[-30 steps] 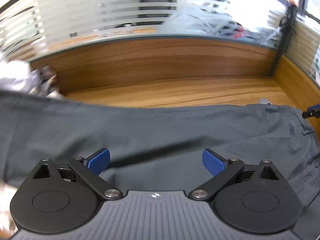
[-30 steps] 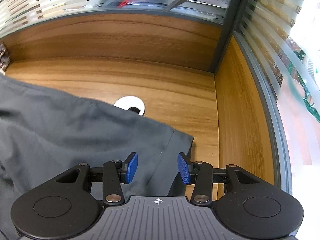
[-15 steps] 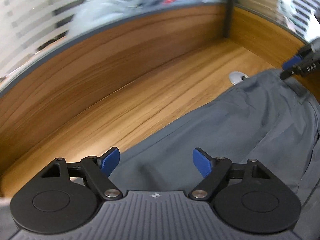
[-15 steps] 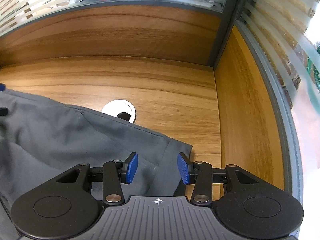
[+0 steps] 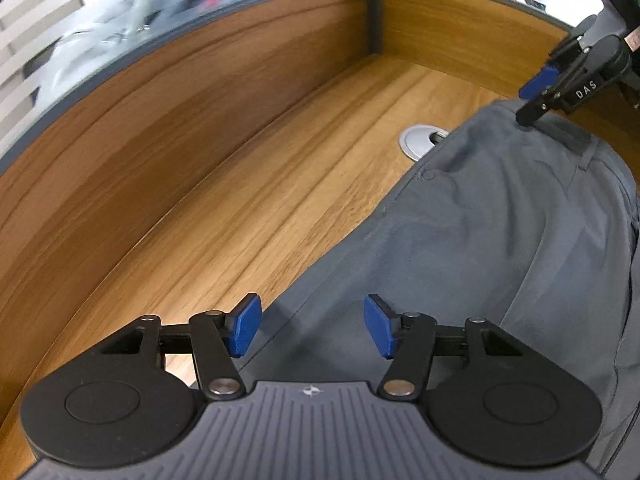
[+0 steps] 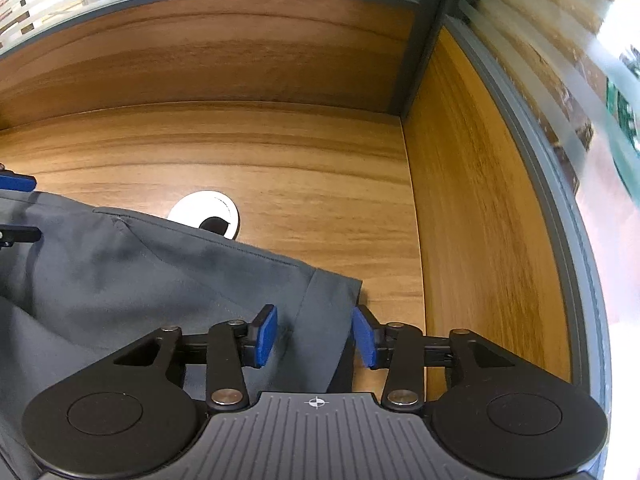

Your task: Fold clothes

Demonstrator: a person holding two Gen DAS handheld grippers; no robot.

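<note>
Trousers [image 5: 480, 240] edge (desk [image 5: 240, 200] beyond).

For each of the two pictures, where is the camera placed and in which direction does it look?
Left wrist view: sits on the left tool, looks down along its closing blue fingers at the grey trousers' edge; the right tool shows far off.
Right wrist view: sits on the right tool, looks down at the trousers' waistband corner near the desk's partition corner; the left tool's tip shows at the picture's left edge.
Shared: trousers, desk, round cable grommet.
</note>
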